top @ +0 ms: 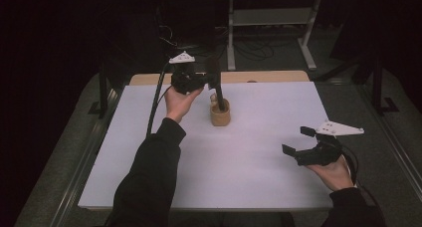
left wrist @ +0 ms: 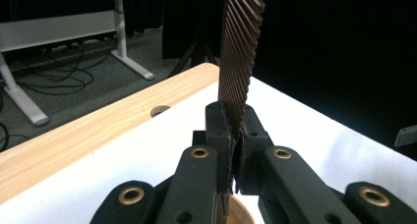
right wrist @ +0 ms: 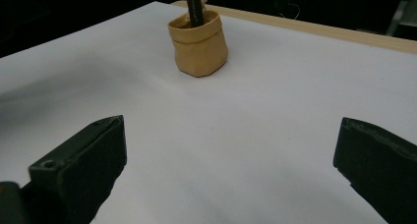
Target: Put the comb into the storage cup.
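A tan soft holder (top: 220, 115) stands upright near the middle of the white sheet. A long dark brown ridged comb (top: 216, 85) stands with its lower end inside the holder. My left gripper (top: 205, 80) is shut on the comb from the left, above the holder. In the left gripper view the jaws (left wrist: 235, 135) pinch the ridged comb (left wrist: 241, 47), and the holder's rim (left wrist: 243, 215) shows just below. My right gripper (top: 297, 141) is open over the sheet's right side, with nothing between its fingers (right wrist: 81, 160). Ahead of it stand the holder (right wrist: 199, 47) and the comb (right wrist: 194, 5).
The white sheet (top: 259, 137) covers most of the table. A strip of bare wood (top: 278, 76) with a small hole (left wrist: 160, 110) runs along the far edge. Beyond it stand a white metal frame (top: 271, 18) and cables on a dark floor.
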Demonstrator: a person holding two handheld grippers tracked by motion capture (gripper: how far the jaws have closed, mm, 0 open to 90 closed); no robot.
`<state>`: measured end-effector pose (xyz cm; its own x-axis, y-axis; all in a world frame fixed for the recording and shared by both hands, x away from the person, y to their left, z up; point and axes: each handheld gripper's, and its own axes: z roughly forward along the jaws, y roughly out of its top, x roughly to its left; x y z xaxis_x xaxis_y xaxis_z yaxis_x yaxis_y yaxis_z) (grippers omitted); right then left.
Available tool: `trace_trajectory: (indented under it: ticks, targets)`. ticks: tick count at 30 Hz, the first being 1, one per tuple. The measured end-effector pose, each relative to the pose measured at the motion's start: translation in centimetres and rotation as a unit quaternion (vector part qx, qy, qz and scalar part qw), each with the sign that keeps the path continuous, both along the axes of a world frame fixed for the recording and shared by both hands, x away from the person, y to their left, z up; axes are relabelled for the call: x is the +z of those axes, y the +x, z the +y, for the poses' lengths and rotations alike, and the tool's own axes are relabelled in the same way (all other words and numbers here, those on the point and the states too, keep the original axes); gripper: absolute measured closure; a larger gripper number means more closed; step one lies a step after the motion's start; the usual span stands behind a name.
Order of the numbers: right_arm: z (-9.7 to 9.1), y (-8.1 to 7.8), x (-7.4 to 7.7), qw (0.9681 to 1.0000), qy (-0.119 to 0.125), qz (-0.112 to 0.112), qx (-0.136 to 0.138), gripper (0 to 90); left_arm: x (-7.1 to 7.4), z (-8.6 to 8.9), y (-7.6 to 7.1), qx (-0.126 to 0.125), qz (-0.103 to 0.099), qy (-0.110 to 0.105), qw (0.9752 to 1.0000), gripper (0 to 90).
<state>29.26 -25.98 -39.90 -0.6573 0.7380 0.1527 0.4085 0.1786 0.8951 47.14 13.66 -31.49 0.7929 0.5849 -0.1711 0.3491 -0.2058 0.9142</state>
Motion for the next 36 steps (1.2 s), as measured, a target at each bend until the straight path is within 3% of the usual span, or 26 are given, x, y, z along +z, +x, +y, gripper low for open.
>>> trace_trajectory:
  ticks: [30, 36]
  targets:
    - [0.0, 0.2, -0.3, 1.0, 0.004, 0.007, 0.001, 0.0, -3.6, 0.3, 0.3, 0.016, 0.034, -0.028, 0.9989, 87.2]
    - [0.0, 0.2, -0.3, 1.0, 0.003, 0.008, 0.002, 0.0, -4.6, 0.5, 0.3, 0.02, 0.044, -0.043, 0.9979, 87.1]
